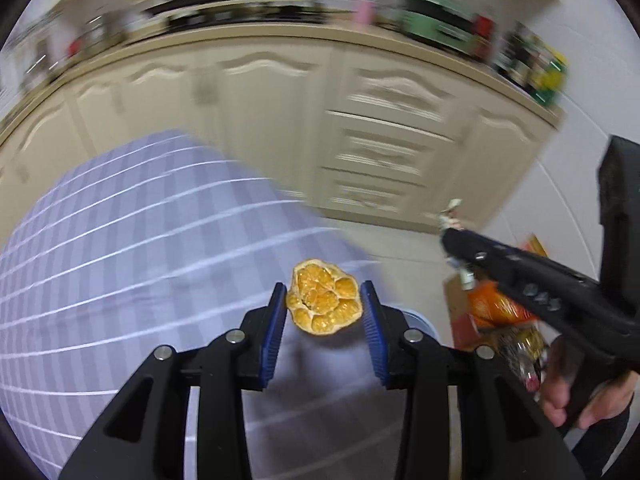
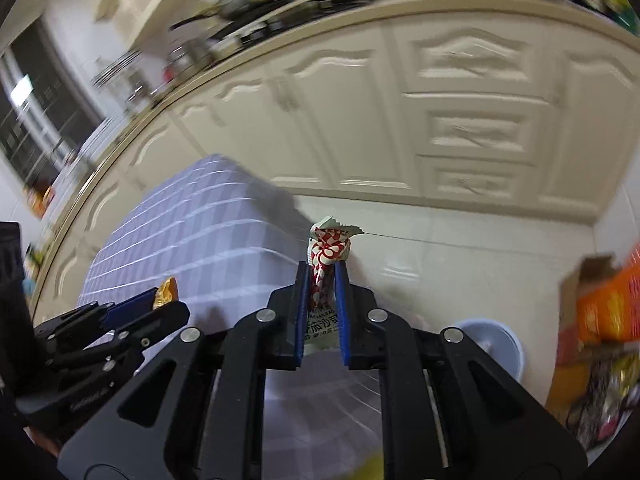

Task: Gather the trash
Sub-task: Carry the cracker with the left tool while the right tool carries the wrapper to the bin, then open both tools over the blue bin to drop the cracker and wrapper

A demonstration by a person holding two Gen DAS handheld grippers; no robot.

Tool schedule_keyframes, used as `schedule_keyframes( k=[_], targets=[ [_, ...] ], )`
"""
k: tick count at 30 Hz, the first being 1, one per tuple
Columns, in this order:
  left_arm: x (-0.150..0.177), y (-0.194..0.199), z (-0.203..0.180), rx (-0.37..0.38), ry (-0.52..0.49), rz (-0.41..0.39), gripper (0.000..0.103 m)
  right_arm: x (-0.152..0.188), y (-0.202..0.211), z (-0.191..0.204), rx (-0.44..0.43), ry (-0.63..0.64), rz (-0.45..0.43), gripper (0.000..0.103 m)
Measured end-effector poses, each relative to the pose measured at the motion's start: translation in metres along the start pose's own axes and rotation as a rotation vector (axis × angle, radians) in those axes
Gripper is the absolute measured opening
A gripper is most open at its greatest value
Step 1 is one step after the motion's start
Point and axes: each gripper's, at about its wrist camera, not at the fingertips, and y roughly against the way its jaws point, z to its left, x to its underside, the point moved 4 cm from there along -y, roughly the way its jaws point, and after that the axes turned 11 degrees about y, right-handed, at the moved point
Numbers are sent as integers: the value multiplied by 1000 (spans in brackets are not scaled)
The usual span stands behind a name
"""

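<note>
Above the checked tablecloth (image 1: pixel 120 240), we pinch a dried orange slice (image 1: pixel 325 300) in our left gripper (image 1: pixel 325 308) while our right gripper (image 2: pixel 323 280) clamps a red-and-white wrapper (image 2: pixel 326 252); cream cabinets (image 2: pixel 400 100) blur behind, a pale bin (image 2: pixel 492 340) below.

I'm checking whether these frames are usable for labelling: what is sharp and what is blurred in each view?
Left wrist view: the orange peel and left gripper are sharp, the cabinets streaked by motion blur. Right wrist view: the wrapper and right gripper are crisp, the background smeared; fisheye bends the countertop.
</note>
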Motion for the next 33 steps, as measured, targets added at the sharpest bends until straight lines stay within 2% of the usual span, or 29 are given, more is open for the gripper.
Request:
schedule_keyframes(
  k=[7, 9, 11, 14, 18, 22, 23, 24, 25, 26, 29, 33],
  targets=[
    [33, -37, -116, 105, -170, 104, 37, 51, 46, -102, 150, -144, 9, 13],
    [43, -51, -137, 113, -208, 123, 38, 64, 55, -125, 171, -172, 26, 13],
    [51, -65, -151, 92, -228, 146, 40, 78, 62, -145, 198, -189, 46, 13],
    [60, -91, -157, 47, -234, 212, 55, 95, 67, -164, 211, -205, 74, 13],
    [69, -114, -149, 0, -222, 300, 56, 105, 50, -169, 185, -192, 130, 13],
    [66, -117, -135, -41, -189, 308, 56, 111, 26, -158, 110, -141, 195, 17],
    [64, -115, -130, -46, -181, 304, 57, 110, 21, -154, 98, -132, 206, 20],
    [64, -113, -127, -48, -174, 300, 59, 109, 20, -152, 93, -130, 208, 32],
    [64, -111, -124, -51, -165, 293, 60, 108, 19, -150, 95, -129, 203, 55],
    [64, -112, -126, -54, -159, 287, 60, 106, 20, -150, 107, -133, 193, 62],
    [66, -101, -118, -63, -130, 256, 61, 106, 26, -146, 103, -140, 188, 62],
    [71, -81, -119, -37, -107, 208, 61, 112, 40, -138, 107, -138, 162, 62]
  ],
)
